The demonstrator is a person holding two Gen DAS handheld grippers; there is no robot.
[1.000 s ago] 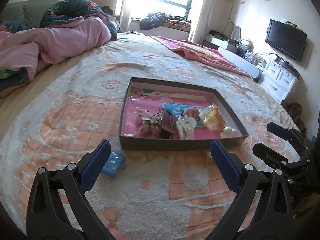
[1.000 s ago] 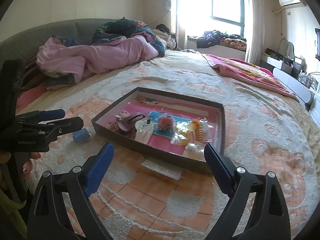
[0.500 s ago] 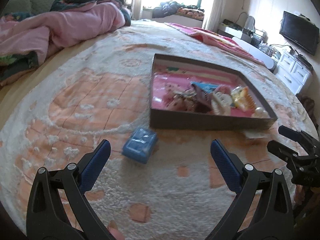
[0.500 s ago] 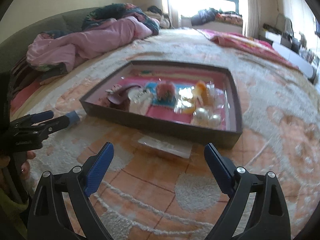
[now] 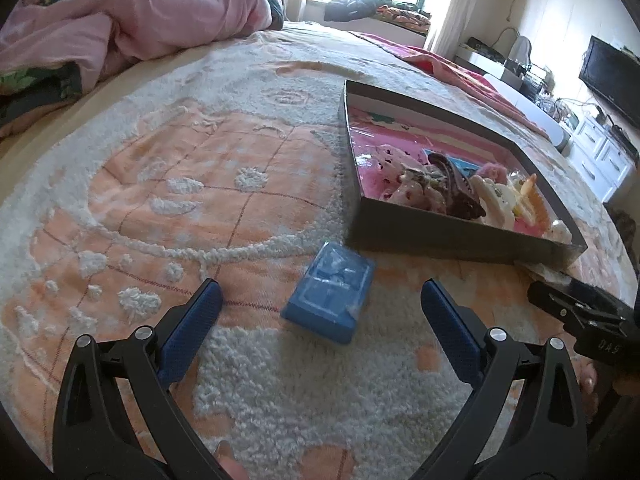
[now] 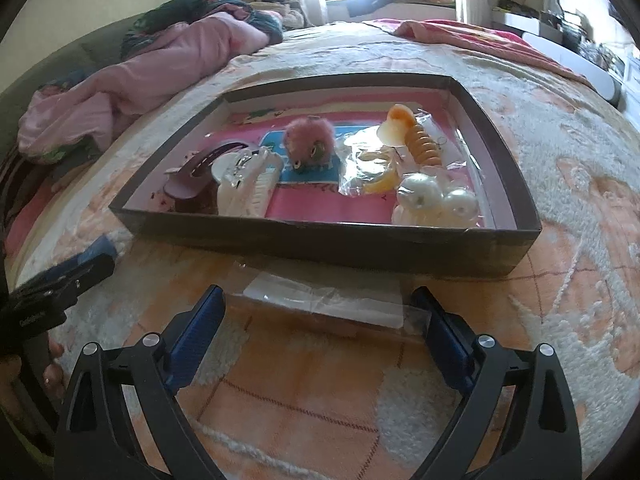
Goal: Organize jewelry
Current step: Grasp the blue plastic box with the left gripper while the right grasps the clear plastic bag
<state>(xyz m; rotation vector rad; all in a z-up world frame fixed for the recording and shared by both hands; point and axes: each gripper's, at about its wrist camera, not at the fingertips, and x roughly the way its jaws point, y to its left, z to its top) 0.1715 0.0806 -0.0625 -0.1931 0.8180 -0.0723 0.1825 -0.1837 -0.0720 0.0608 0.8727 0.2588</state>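
Note:
A dark shallow box [image 6: 328, 240] with a pink floor lies on the bed rug and holds several hair clips, a pink pompom [image 6: 308, 144], an orange spiral tie [image 6: 424, 144] and white beads [image 6: 440, 200]. The box also shows in the left wrist view [image 5: 440, 236]. A small blue case [image 5: 330, 296] lies on the rug in front of the box's left corner. My left gripper [image 5: 320, 328] is open, and the case lies just ahead between its fingers. A clear plastic packet [image 6: 324, 300] lies before the box. My right gripper [image 6: 320, 332] is open, its fingers on either side of the packet.
The rug [image 5: 200, 200] is fluffy, orange and white, spread over a bed. A pink quilt [image 5: 140, 20] is heaped at the far left. A TV [image 5: 612, 76] and white drawers [image 5: 600, 160] stand at the right wall. A red blanket [image 6: 472, 40] lies beyond the box.
Both grippers have moved forward and down. The left one has closed in on the blue case, the right one on the clear packet. Both stay open.

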